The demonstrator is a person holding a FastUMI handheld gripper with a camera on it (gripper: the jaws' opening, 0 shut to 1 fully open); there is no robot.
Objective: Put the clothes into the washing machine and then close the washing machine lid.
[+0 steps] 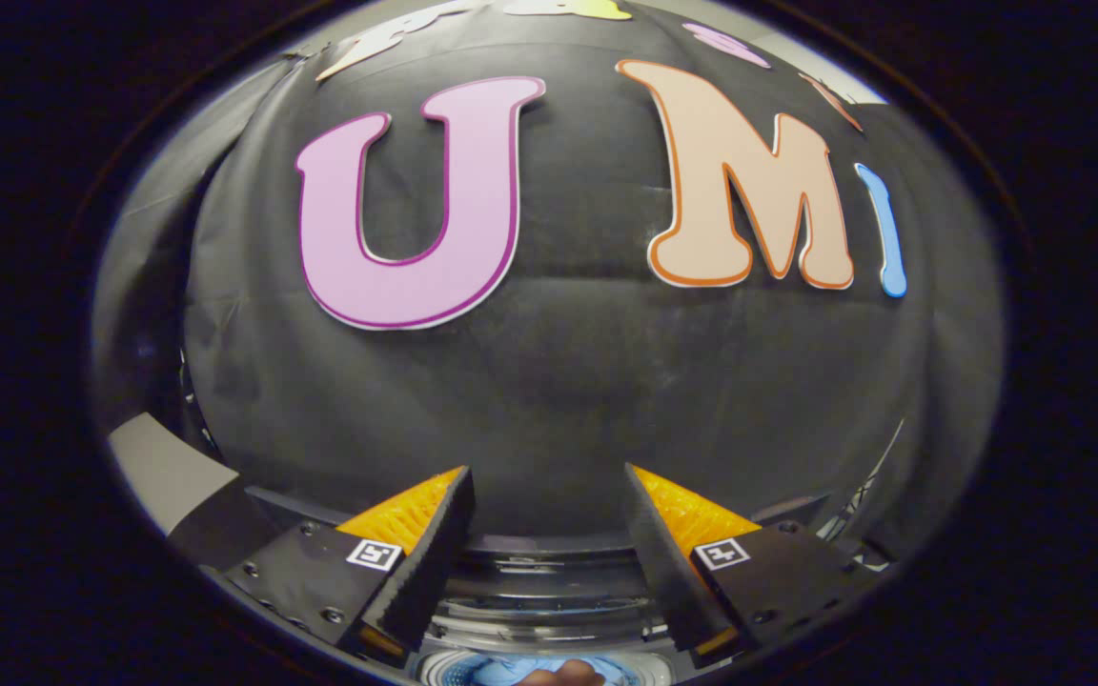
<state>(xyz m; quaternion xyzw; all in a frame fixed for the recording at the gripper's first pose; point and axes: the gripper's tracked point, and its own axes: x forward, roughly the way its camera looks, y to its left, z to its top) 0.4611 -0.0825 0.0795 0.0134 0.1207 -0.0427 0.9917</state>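
Note:
My gripper (549,476) is open, its two fingers spread wide with nothing between them, pointing at the booth's black cloth wall. Below and between the fingers lies the washing machine's open top (549,581), its dark rim and glossy inner ring curving across. Down in the drum I see light blue clothes (501,670) with a small brownish patch on them. The machine's raised lid (168,472) stands off to the left of the left finger, a grey panel tilted upward.
The black cloth wall (559,381) stands close behind the machine, just beyond the fingers. A metal frame edge (868,486) runs up beside the right finger.

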